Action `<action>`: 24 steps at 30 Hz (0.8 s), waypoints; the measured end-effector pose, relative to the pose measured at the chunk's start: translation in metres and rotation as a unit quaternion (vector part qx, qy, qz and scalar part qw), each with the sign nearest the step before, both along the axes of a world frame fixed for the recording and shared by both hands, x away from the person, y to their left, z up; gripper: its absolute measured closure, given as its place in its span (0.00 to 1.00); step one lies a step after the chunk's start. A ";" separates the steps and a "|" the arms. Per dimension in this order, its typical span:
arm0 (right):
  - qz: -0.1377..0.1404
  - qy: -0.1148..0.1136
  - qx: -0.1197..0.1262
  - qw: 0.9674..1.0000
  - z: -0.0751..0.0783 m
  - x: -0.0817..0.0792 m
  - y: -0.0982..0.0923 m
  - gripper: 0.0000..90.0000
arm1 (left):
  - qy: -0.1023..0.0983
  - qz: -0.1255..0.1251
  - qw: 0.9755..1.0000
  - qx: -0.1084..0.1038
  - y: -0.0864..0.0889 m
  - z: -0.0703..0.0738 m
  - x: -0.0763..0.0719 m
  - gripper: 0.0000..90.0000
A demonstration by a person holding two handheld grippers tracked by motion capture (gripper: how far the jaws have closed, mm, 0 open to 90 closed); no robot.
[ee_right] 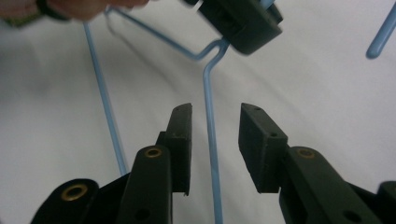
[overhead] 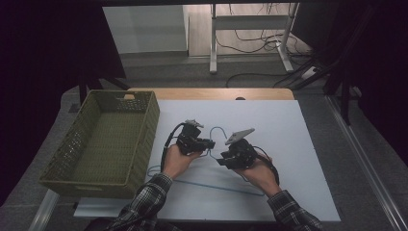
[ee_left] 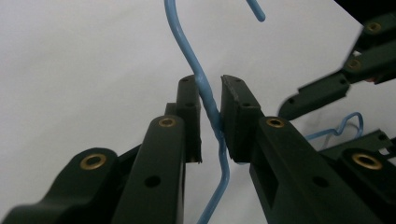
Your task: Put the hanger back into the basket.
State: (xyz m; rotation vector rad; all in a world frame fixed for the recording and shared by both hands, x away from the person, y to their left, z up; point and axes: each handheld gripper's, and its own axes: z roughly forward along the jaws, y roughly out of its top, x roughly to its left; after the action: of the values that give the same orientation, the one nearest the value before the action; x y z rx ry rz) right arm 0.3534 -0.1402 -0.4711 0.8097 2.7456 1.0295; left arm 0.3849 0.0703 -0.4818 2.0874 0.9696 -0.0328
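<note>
Both grippers met at the blue wire hanger (overhead: 211,185) on your desk (overhead: 298,144). Your left gripper (ee_left: 210,100) pinched its twisted neck. Your right gripper (ee_right: 215,133) stood open around the wire.

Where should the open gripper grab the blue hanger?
Judging by its pose, the straight wire arm of the hanger, just below the neck: the wire already runs between the right gripper's open jaws, so closing from both sides should pinch it.

Light-blue hanger (overhead: 211,185); basket (overhead: 103,139) seemingly olive; plaid sleeves (overhead: 144,204).
</note>
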 end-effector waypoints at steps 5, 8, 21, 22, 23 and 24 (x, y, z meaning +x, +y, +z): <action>0.003 0.037 -0.018 0.999 -0.011 0.008 0.014 0.74 | -0.014 -0.007 1.000 0.006 0.000 0.005 -0.007 0.87; 0.013 0.045 -0.026 0.999 -0.013 0.007 0.018 0.94 | -0.025 -0.015 1.000 0.013 -0.001 0.007 -0.011 0.85; 0.045 -0.002 -0.007 0.999 0.020 -0.005 0.008 0.97 | -0.073 -0.088 0.993 0.039 0.031 0.047 -0.047 0.26; 0.048 -0.003 -0.007 0.999 0.022 -0.006 0.006 0.97 | -0.073 -0.091 0.992 0.045 0.034 0.049 -0.050 0.25; 0.053 -0.005 -0.008 0.999 0.024 -0.007 0.005 0.97 | -0.074 -0.094 0.992 0.046 0.036 0.050 -0.052 0.26; 0.058 -0.007 -0.010 0.998 0.026 -0.009 0.004 0.97 | -0.074 -0.099 0.991 0.046 0.038 0.051 -0.054 0.27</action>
State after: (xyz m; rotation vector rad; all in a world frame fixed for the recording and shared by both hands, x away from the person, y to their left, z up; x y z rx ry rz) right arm 0.3449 -0.1362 -0.4449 0.6438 2.8153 1.0215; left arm 0.3308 0.1085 -0.4306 2.2298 0.6844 0.0636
